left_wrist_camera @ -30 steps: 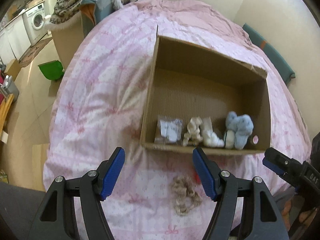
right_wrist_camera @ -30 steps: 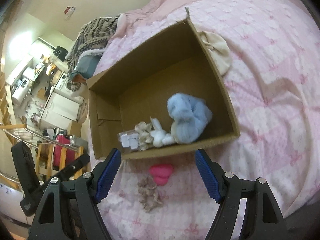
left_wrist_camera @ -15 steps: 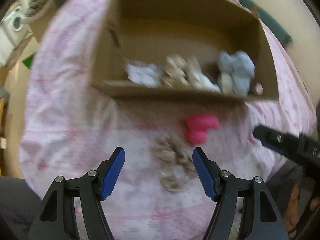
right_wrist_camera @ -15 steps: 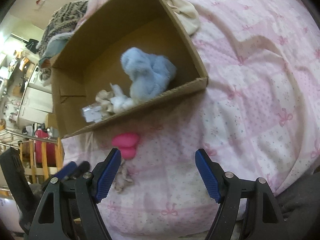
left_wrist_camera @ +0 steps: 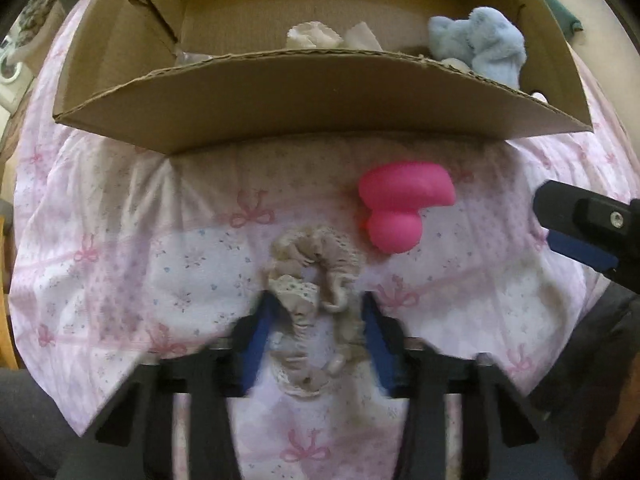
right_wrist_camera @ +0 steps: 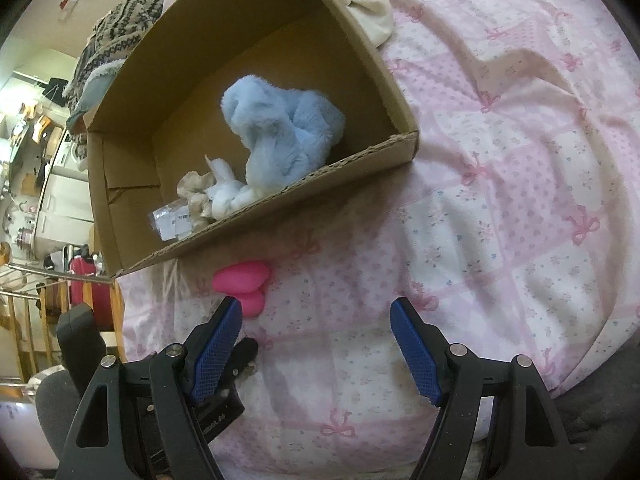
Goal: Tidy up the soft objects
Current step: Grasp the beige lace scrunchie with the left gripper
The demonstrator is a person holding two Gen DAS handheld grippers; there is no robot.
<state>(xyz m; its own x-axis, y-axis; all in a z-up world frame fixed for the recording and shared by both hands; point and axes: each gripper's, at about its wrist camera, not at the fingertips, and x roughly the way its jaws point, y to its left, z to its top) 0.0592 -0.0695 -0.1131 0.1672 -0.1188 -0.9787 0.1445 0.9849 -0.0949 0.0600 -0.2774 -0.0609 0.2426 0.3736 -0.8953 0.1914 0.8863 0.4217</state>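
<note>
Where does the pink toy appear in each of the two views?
Left wrist view: the pink toy lies right of centre on the bedspread, just below the cardboard box.
Right wrist view: the pink toy lies left of centre, just above the tip of the gripper's near finger.
Shared landmark: the blue plush inside the box.

Soft, even indoor light, moderately bright; no glare. Broad shadow cast by the box [left_wrist_camera: 320, 100] onto the quilt [left_wrist_camera: 120, 280] along its near wall, seen in both views. Strong fisheye bending and dark vignette at all corners. Left view: left gripper [left_wrist_camera: 316, 340] smeared by motion blur, scrunchie [left_wrist_camera: 316, 300] slightly soft. Right view sharp; bright washed-out room at left edge.
</note>
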